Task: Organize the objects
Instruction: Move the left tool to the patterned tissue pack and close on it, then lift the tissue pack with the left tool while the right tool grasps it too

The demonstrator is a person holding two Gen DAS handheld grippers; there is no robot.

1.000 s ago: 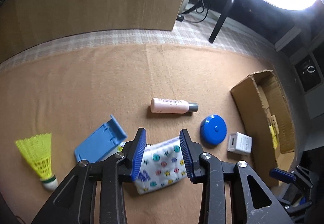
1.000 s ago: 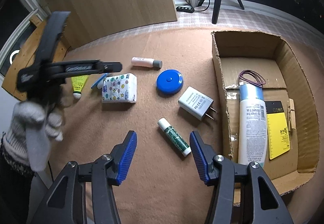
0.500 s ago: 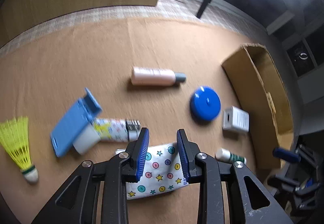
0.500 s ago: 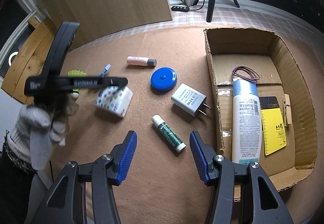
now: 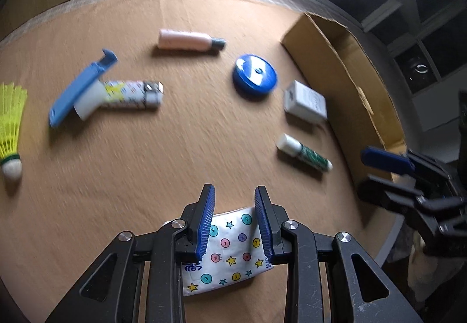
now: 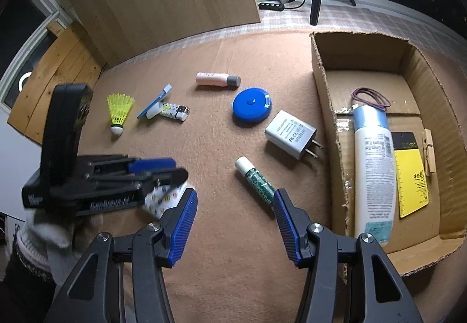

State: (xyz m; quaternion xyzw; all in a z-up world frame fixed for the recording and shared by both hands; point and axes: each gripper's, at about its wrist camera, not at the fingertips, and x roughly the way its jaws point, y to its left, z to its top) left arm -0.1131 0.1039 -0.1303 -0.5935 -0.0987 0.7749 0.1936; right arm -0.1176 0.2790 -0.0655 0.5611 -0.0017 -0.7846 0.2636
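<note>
Tissue pack (image 5: 233, 247) sits pinched between the jaws of the left gripper (image 5: 235, 200), above the worktop (image 5: 146, 162). Only the right wrist view looks inside the cardboard box (image 6: 327, 107), at a white bottle (image 6: 373, 171). Right gripper (image 6: 233, 200) jaws stand spread, empty.

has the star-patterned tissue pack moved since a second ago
Yes. The star-patterned tissue pack, clamped in the left hand-held gripper, has come away from the yellow shuttlecock toward the right hand-held gripper.

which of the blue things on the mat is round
The round blue disc-shaped case, between the pink bottle and the white charger. The other blue thing, the flat blue plastic stand, is a long rectangle.
</note>
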